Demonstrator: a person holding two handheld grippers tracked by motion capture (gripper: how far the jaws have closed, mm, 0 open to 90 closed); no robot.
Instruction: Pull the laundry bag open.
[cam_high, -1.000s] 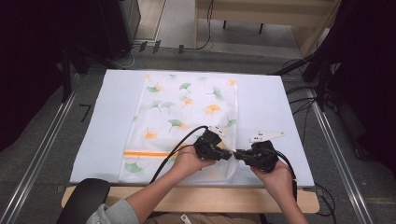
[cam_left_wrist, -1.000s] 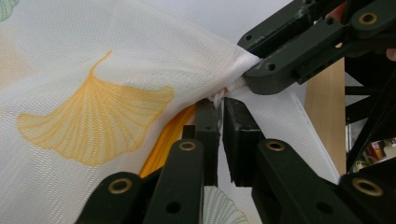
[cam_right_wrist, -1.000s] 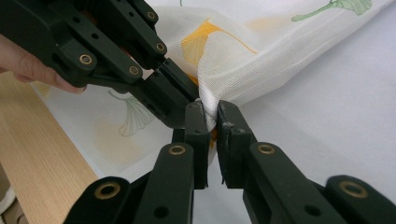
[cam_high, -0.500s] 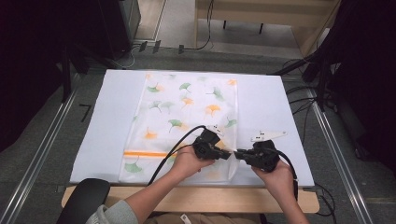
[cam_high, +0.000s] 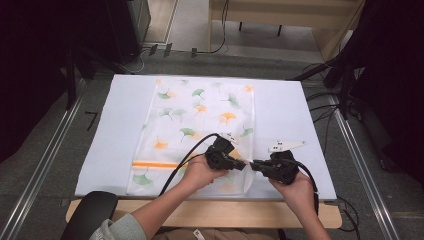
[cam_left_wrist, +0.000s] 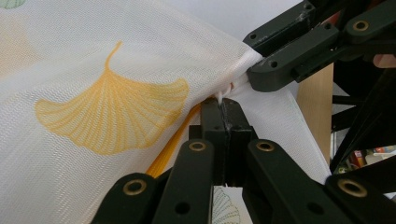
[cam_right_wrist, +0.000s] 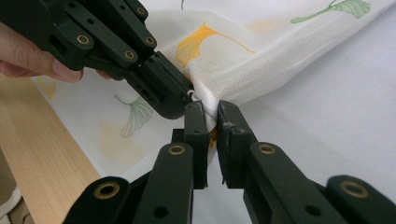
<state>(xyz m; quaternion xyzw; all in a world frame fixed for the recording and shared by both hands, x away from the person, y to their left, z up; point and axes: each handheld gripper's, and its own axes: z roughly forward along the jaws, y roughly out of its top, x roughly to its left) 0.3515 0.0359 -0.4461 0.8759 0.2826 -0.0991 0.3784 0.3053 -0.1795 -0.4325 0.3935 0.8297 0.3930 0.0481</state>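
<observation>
A white mesh cloth (cam_high: 200, 115) printed with green and orange ginkgo leaves lies flat along the middle of the table, with an orange stripe (cam_high: 150, 164) near its front end. Both grippers meet tip to tip at its near right edge. My left gripper (cam_high: 243, 165) (cam_left_wrist: 225, 103) is shut on the cloth's edge, and a small white tab (cam_left_wrist: 224, 91) shows at its jaw tips. My right gripper (cam_high: 252, 165) (cam_right_wrist: 211, 115) faces it, shut on a raised fold of the cloth (cam_right_wrist: 233, 70). In each gripper view the other gripper's tip touches the same fold.
The white table top (cam_high: 300, 110) has bare room left and right of the cloth. Its wooden front edge (cam_high: 210, 212) lies just under the person's forearms. A black chair part (cam_high: 92, 217) sits at bottom left, and cables (cam_high: 325, 100) run off the right side.
</observation>
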